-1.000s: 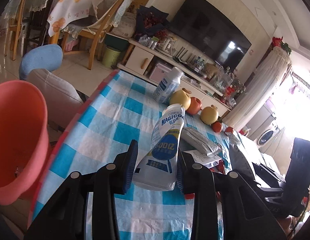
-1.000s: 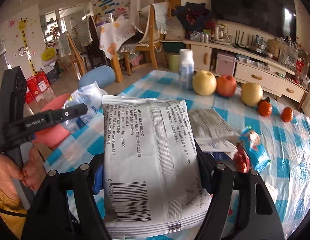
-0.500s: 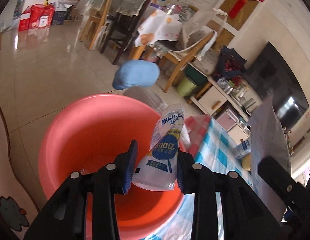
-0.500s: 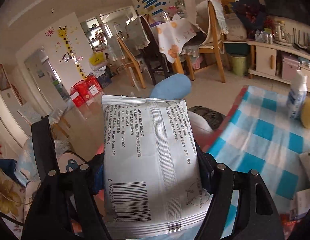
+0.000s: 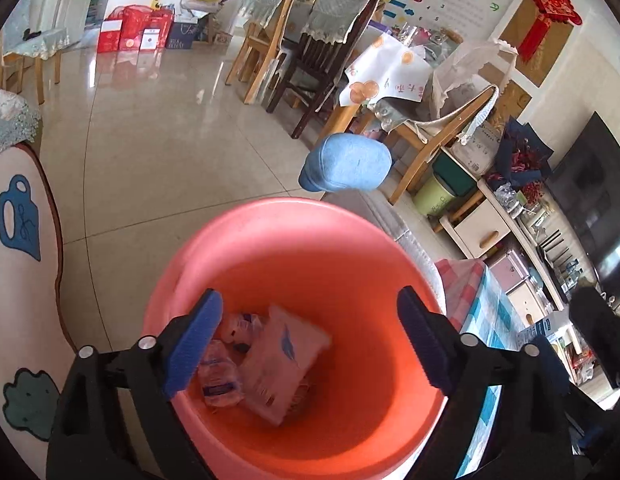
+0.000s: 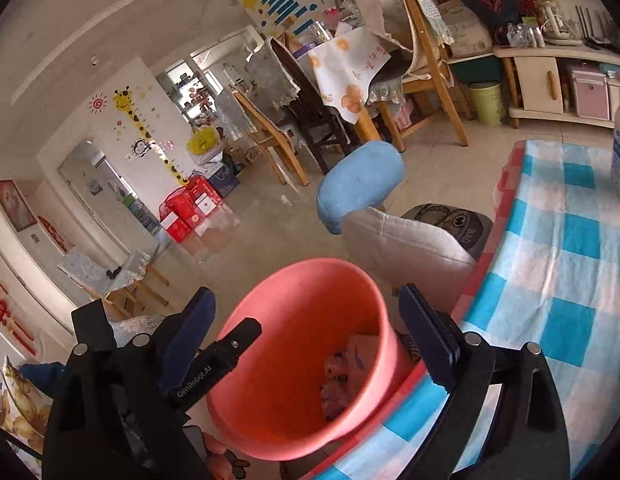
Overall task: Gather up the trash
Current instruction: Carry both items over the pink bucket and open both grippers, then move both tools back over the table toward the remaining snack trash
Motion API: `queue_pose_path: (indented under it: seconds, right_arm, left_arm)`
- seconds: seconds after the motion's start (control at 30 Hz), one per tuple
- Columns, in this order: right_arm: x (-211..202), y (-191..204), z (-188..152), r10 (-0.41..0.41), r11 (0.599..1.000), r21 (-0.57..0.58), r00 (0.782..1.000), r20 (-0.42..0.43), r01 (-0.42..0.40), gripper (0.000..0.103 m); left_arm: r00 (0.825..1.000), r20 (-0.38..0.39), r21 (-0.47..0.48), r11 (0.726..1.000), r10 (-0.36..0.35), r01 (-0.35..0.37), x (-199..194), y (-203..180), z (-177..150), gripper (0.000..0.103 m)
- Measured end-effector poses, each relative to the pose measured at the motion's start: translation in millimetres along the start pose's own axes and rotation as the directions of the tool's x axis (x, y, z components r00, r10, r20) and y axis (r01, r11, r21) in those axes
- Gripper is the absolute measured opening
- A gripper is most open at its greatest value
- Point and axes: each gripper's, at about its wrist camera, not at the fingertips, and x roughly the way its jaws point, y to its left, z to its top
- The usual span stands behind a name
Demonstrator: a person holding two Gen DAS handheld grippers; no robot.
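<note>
While we hover both tools over the pink bucket [image 5: 310, 240], our left gripper [image 5: 310, 340] has its fingers spread wide and empty, and our right gripper [image 6: 306, 332] likewise. Trash packets [image 5: 270, 356] lie at the bucket's bottom, toward seven o'clock; the checked tablecloth [image 6: 549, 280] lies at three o'clock.

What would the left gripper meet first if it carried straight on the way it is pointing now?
Most likely the trash inside the red bucket: the open left gripper points down into its mouth, toward the white packet at the bottom, though depth is uncertain.
</note>
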Motion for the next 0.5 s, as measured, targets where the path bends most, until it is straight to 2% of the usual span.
queue_pose_path:
  seconds: [0.1,0.2,0.3,0.5]
  right_arm:
    - [-25,-8,-8,-0.06,0.998,-0.014,0.998,0.027,0.06,0.093]
    - [-50,-15,-20,-0.145,0.988,-0.042,0.988,0.049,0.147,0.093]
    - [-72,-22,-35,-0.207,0.976,-0.062,0.976,0.067,0.211,0.094]
    - [-118,-40,-67,-0.283,0.954,-0.071,0.955,0.09,0.29,0.096]
  left_arm:
    - [0.999,0.031,0.009,1.0,-0.011,0.011,-5,-2,-3,0.092]
    - [0.996,0.065,0.019,0.998,-0.059,0.058,-14,-10,-7,0.092]
    - [0.99,0.104,0.075,0.993,-0.099,0.091,-24,-26,-17,0.092]
    - [0.981,0.094,0.165,0.974,-0.169,0.152,-35,-56,-35,0.092]
